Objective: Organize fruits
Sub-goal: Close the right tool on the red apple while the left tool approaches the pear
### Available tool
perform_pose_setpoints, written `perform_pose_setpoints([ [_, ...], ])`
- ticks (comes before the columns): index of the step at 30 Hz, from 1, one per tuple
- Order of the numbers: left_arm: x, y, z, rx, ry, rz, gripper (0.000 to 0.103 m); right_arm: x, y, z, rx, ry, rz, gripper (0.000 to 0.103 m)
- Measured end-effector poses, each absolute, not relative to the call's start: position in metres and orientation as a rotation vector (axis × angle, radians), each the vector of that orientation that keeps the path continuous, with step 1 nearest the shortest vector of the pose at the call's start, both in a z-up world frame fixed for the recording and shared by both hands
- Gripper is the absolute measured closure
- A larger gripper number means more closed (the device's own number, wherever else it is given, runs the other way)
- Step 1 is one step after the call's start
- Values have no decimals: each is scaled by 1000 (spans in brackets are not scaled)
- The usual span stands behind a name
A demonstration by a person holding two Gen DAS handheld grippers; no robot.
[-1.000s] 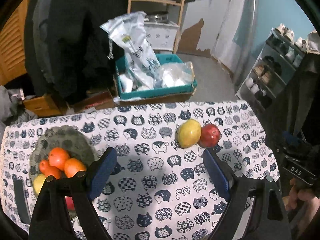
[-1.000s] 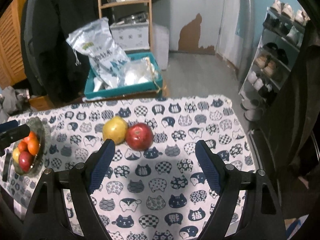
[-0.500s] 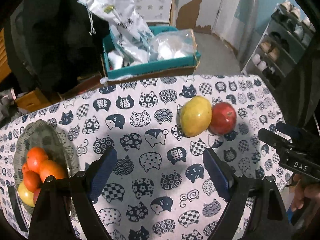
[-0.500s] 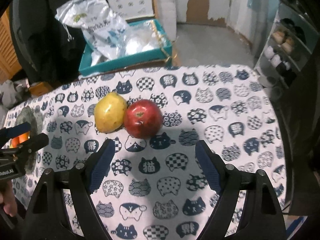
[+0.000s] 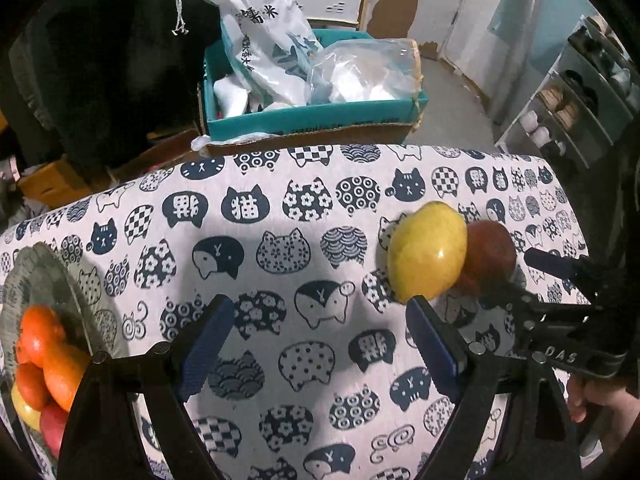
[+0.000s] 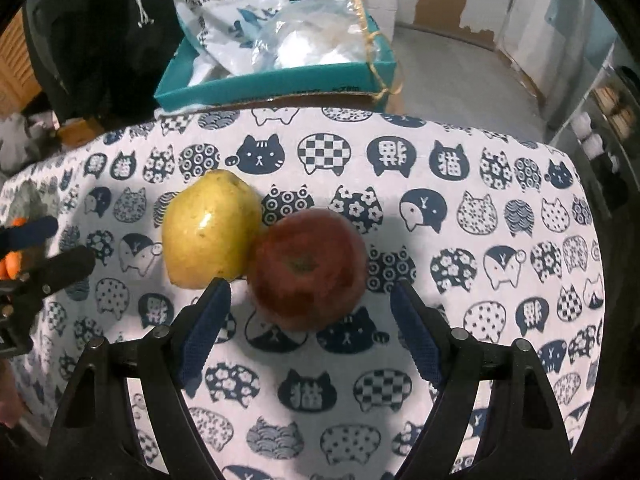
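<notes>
On the worktop [image 6: 460,360], covered by a white cloth printed with navy cat heads, a round red apple [image 6: 308,268] and a yellow-green, pear-shaped fruit [image 6: 210,228] lie side by side and touching, the yellow one to the left of the red one in the right wrist view.

The right gripper [image 6: 310,316] points steeply down at them, its two blue-padded fingers [image 6: 204,328] standing apart with nothing pressed between them. The red apple sits just ahead of the gap between the fingertips, and the left fingertip lies close under the yellow fruit's lower edge; whether it touches cannot be told.

The left gripper [image 5: 316,340] also has its fingers apart and holds nothing; only patterned cloth shows between them. In the left wrist view its right fingertip appears just below the yellow fruit [image 5: 428,252], with the red apple [image 5: 490,256] behind it and partly hidden by the right gripper's black frame [image 5: 560,320]. A hand [image 5: 604,408] grips that frame at the lower right edge.

At the far left of the worktop a grey-green round plate [image 5: 40,276] carries a pile of oranges [image 5: 44,332], a red fruit and a yellow one.

Beyond the worktop's far edge stands a teal cardboard box [image 5: 312,120] filled with white and clear plastic bags.
</notes>
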State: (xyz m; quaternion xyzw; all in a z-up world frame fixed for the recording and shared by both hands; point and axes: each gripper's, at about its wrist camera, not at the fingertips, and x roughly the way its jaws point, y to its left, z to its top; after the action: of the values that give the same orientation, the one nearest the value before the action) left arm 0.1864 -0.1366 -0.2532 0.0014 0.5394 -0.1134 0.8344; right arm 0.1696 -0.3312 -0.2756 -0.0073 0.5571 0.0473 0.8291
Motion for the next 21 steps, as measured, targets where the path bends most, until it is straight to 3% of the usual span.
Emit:
perform_pose_setpoints([
  [7, 203, -139, -264, -48, 1157, -256, 14, 177, -334, -286, 12, 1188, 106, 21],
  [10, 206, -146, -264, -50, 1157, -271, 14, 178, -339, -291, 52, 1201, 130, 31],
  [21, 206, -181, -264, -49, 1159, -358, 14, 163, -376, -286, 81, 1176, -39, 32],
])
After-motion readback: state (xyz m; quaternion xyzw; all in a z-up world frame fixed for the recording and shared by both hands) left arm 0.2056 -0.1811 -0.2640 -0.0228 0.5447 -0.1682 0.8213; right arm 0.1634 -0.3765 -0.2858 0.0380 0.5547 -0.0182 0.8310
